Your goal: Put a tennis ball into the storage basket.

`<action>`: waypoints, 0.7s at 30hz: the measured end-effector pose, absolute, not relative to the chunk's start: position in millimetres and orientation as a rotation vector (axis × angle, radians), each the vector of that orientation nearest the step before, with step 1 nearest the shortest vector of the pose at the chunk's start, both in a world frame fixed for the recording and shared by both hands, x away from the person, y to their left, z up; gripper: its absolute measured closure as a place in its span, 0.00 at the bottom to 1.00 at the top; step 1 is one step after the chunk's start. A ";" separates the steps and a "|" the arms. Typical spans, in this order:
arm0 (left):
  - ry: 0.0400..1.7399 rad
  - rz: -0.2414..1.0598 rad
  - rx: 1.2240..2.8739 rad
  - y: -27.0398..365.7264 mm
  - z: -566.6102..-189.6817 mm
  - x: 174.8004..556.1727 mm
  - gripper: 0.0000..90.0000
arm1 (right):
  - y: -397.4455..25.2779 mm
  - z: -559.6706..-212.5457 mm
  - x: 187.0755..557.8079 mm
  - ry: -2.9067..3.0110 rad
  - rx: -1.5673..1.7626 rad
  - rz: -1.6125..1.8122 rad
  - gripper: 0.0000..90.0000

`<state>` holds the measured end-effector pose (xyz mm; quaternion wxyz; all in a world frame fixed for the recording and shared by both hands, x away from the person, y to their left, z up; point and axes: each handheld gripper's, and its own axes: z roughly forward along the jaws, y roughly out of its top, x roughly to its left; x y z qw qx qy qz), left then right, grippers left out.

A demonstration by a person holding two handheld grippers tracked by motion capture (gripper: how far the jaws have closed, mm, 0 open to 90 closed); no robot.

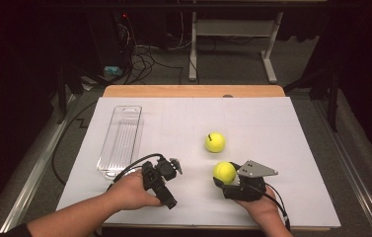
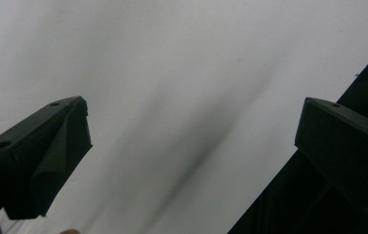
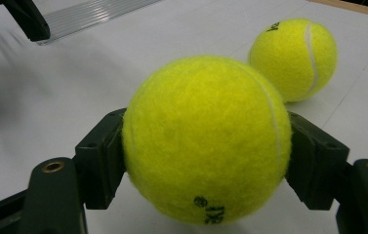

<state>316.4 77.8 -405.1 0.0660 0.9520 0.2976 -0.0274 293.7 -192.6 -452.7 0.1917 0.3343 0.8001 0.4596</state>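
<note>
Clamping a fuzzy yellow tennis ball [image 3: 206,139] between both jaws, the right gripper [image 1: 229,177] sits near the white-covered bench's [image 1: 282,148] near edge; a second yellow tennis ball [image 1: 215,142] lies just beyond, apart; the left gripper [image 2: 191,141] is spread wide, empty, over bare surface; a clear ribbed plastic tray [image 1: 120,139] lies along the left edge, well apart.
</note>
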 end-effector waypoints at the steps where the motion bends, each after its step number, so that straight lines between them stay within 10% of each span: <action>1: 0.903 -0.088 2.867 77.7 -403.5 317.6 0.01 | -192.4 -452.7 293.7 2.247 0.938 1.291 0.30; 21: 0.924 -0.149 2.834 78.4 -378.7 331.5 0.01 | -183.1 -454.4 291.9 2.261 0.913 1.321 0.30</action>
